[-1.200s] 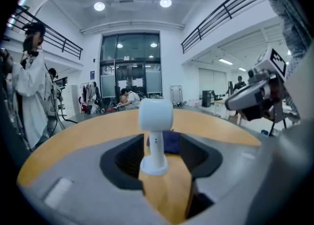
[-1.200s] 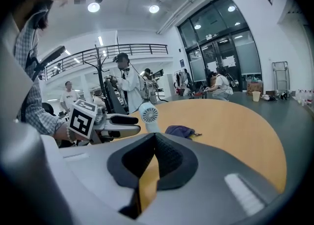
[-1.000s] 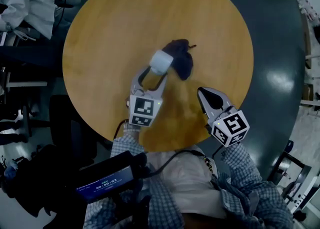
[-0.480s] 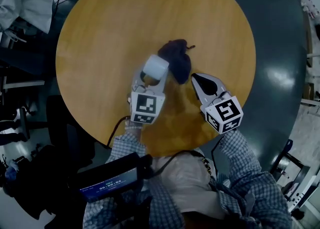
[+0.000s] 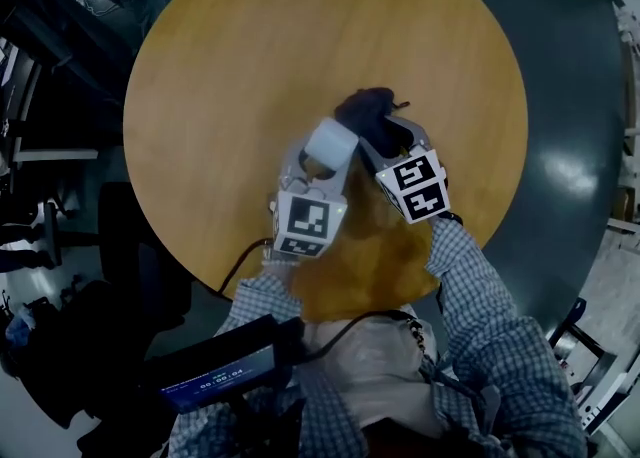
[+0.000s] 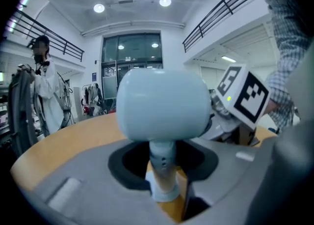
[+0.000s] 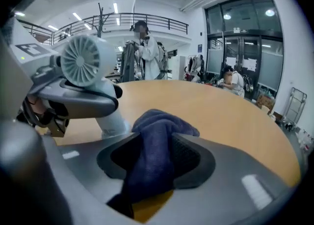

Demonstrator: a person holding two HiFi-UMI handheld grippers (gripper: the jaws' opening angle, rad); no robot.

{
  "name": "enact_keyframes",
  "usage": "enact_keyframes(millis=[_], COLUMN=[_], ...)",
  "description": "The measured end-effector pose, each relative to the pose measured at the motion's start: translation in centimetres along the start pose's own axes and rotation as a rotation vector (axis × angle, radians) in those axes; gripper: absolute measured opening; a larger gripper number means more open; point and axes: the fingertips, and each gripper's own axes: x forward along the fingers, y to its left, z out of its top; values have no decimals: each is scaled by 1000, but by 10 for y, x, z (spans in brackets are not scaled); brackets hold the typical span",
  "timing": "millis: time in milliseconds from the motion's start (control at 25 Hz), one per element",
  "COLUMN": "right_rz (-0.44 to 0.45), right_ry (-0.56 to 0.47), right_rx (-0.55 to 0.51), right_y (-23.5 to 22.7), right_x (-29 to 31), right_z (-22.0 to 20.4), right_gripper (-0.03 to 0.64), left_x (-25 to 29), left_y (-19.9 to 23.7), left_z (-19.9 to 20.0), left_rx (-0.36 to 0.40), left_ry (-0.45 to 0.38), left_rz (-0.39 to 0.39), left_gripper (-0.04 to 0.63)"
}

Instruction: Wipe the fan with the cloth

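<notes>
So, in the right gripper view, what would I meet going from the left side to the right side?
fan → dark blue cloth → seated person. I leave out the standing person, who overlaps the cloth's place.

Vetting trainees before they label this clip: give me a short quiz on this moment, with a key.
1. True or false: the cloth is draped over the fan.
2. What stands between the jaws of the left gripper? A) the fan's stem B) the cloth C) nothing
3. Which gripper has the cloth between its jaws?
Key:
1. False. It lies on the table beside the fan.
2. A. Those jaws are closing, with gaps still showing beside the stem.
3. The right gripper, whose jaws are opening.
</notes>
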Motion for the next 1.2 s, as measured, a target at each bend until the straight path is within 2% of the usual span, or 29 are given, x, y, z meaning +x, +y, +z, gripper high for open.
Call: enact_keyframes(millis=[80,200,520,840,1040,1200], right_rz=[-9,-15,24,225,278,294], right_ry=[31,10,-106,-274,-377,-434], right_rx=[35,82,146,217,173,36], right_y=[0,-2,-1,49,69,90], right_x=[6,3,-44,-101,-133,-157], right_z=[-11,-9,31,106,148,183], right_gripper=[168,106,98,98,97,97], left_x=[-1,-3,-22,-52,-66,-73], left_y=[-1,-3,-10,-15,-7,0], left_z=[0,0,7,44,56,62], left_rx=[2,21,60,61,80,106], left_ry=[10,21,53,21,5,2], left_rz=[2,-8,-22,-17,8,19], left_gripper=[138,138,137,137,137,137])
